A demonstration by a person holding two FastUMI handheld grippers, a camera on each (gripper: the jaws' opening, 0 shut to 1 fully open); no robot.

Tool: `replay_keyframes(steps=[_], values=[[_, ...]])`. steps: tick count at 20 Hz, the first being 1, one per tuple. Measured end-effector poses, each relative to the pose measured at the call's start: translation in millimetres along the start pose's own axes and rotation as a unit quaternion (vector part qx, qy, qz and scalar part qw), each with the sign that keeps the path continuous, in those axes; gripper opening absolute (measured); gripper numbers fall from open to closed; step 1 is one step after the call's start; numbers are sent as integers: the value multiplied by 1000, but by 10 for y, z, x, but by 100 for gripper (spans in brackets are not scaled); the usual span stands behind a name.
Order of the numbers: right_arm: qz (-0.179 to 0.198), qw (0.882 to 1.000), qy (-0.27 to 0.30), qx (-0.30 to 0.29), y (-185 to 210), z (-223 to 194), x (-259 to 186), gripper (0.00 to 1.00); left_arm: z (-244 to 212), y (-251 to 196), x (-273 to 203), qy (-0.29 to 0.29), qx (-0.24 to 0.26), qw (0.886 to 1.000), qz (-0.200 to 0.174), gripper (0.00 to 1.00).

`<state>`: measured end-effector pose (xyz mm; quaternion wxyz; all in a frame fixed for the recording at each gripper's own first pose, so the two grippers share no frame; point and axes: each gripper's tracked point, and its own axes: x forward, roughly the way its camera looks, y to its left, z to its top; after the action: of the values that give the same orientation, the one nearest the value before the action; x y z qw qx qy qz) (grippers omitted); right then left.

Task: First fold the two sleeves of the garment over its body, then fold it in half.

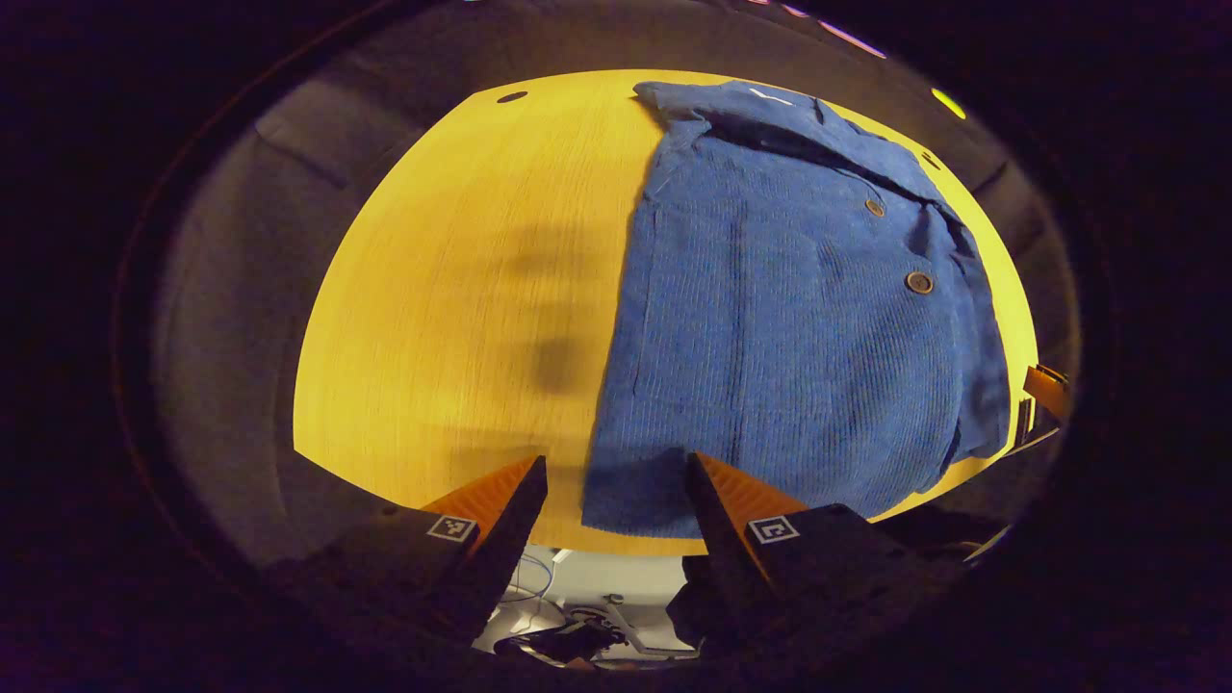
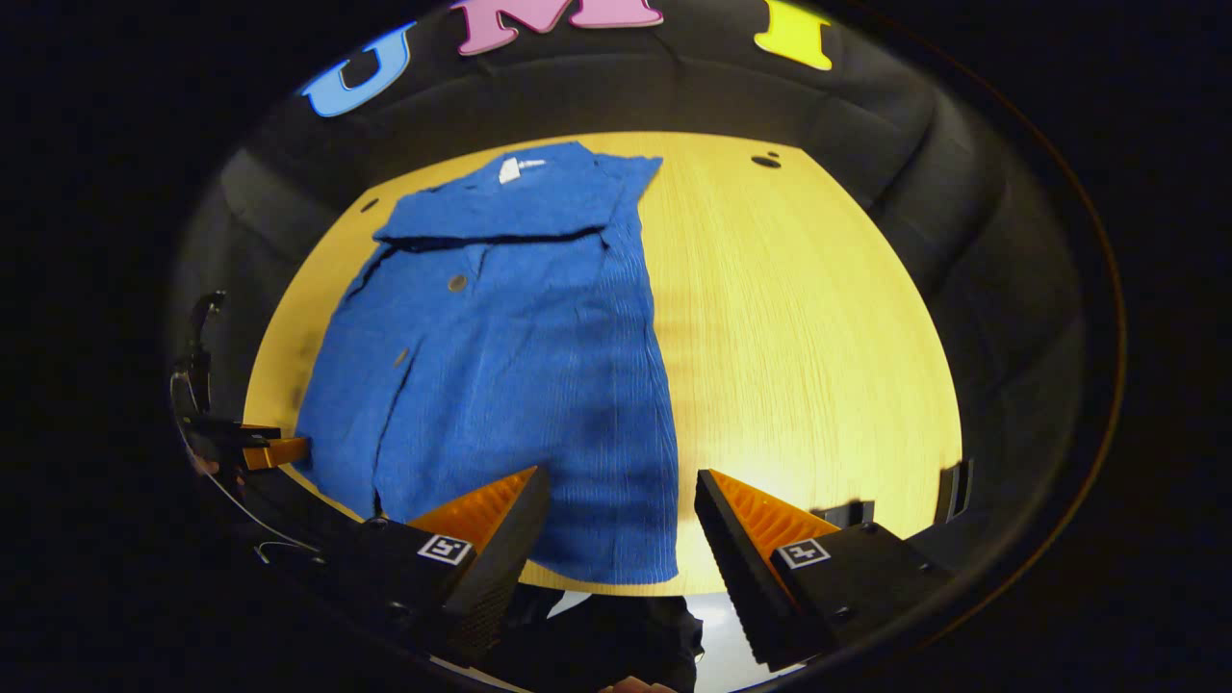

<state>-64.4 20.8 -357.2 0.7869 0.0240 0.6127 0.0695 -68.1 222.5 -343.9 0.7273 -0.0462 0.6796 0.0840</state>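
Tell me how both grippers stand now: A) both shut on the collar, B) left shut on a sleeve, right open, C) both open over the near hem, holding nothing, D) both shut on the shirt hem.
C: the left gripper and right gripper each show spread fingers above the shirt near its hem, nothing pinched.

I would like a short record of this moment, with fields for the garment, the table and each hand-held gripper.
garment: blue corduroy shirt, lying flat with buttons up, sleeves already folded over the body, half fold not yet done
collar end: at the far side of the table, white tag showing
hem: at the near table edge
table: yellow wooden top
left hand-held gripper: open, above the hem's corner, holding nothing
right hand-held gripper: open, above the hem's other corner, holding nothing
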Motion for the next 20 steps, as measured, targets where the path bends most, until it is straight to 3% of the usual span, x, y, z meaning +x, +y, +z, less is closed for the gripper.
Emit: replay_keyframes(steps=[6,8,11,13,14,16,17,18,19,20], values=[[-21,998,52,9,-80,-266,159,98,-14,-6,7,15,36,999,23,88],[-28,997,65,12,-105,-332,220,98,-20,-8,27,19,41,999,25,85],[-38,996,77,12,-125,-394,289,98,-16,-78,44,19,56,998,-3,84],[-48,994,97,6,-137,-506,343,97,-35,-194,71,25,6,999,-27,65],[-44,994,104,7,-103,-532,350,98,-27,-225,75,29,-8,999,-33,50],[-24,993,113,12,-7,-547,389,96,-45,-219,79,33,2,998,-46,41],[-23,993,116,15,31,-505,369,92,-32,-243,129,34,-1,998,-46,41],[-15,992,128,14,83,-531,385,62,-6,-262,89,34,2,998,-45,27],[-10,992,123,15,128,-508,394,65,-14,-238,75,35,11,998,-44,29],[-13,992,123,15,162,-519,407,35,40,-253,58,25,14,998,-48,28]])
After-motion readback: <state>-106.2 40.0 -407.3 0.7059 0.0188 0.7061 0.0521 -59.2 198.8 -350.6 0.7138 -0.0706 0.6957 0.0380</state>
